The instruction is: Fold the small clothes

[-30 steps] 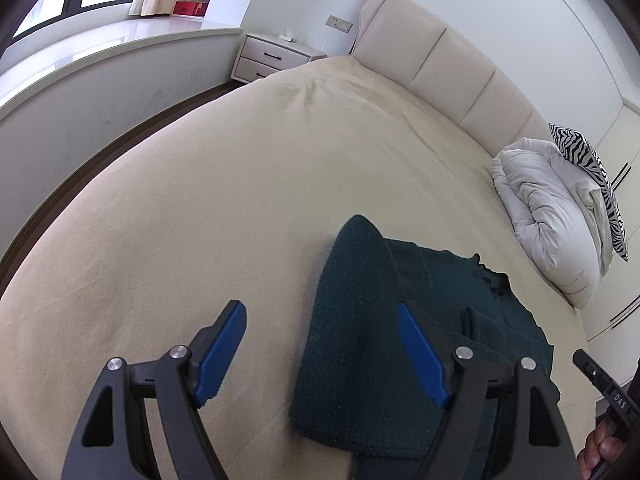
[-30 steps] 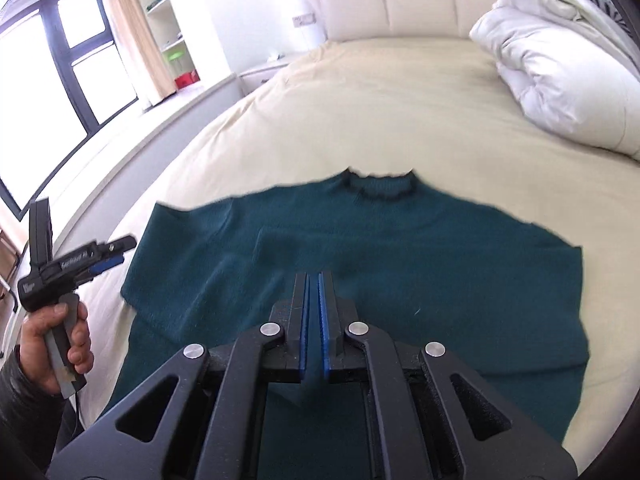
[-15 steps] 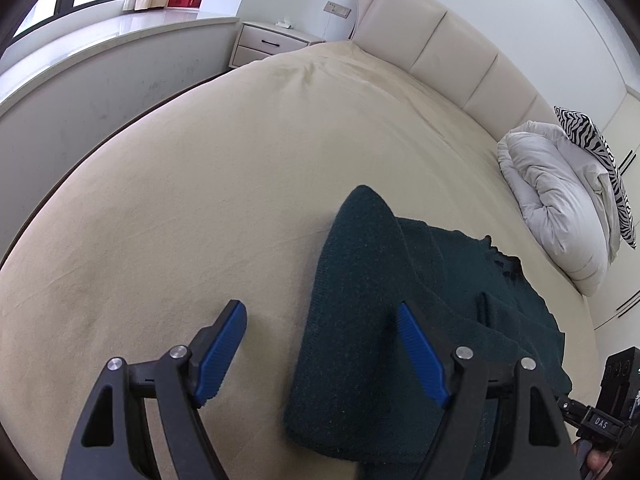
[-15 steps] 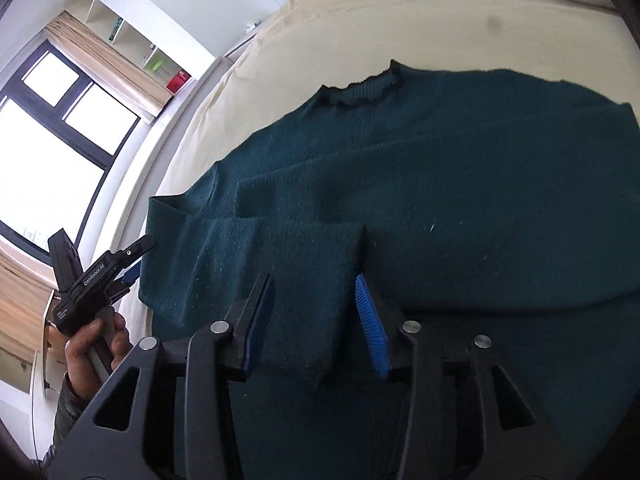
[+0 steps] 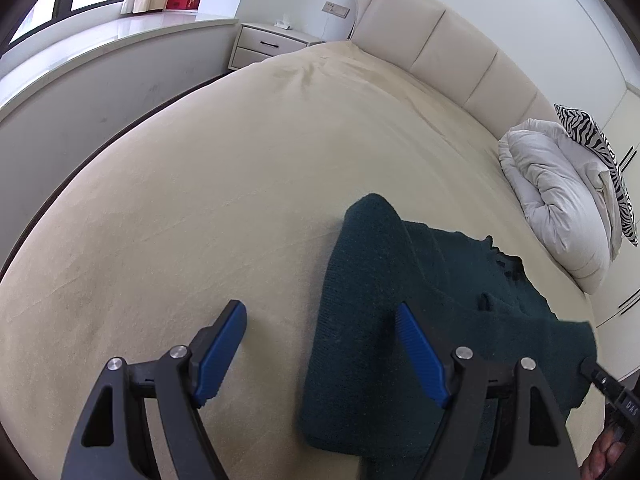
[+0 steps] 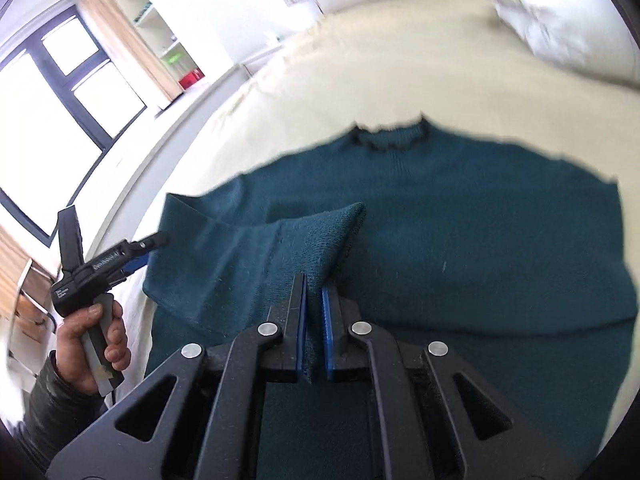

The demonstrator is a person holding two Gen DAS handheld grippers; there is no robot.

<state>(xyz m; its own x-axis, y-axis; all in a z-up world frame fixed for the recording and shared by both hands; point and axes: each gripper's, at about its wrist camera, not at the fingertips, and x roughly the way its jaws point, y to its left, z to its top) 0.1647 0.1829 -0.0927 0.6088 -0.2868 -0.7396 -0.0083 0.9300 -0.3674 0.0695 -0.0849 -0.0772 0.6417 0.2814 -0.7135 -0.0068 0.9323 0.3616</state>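
the dark green sweater [image 6: 460, 240] lies flat on the beige bed [image 5: 240, 180] – the right gripper [image 6: 314, 320] has just closed, pinching its folded-in sleeve [image 6: 320, 236], while the left gripper [image 5: 320, 344] hangs wide, holding nothing, over the sweater's edge.

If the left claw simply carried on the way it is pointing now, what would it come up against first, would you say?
Most likely the folded edge of the green sweater, which lies between the open fingers of the left claw, with the bed cover beneath. Depth is hard to judge, so the bare cover beside the sweater is possible.
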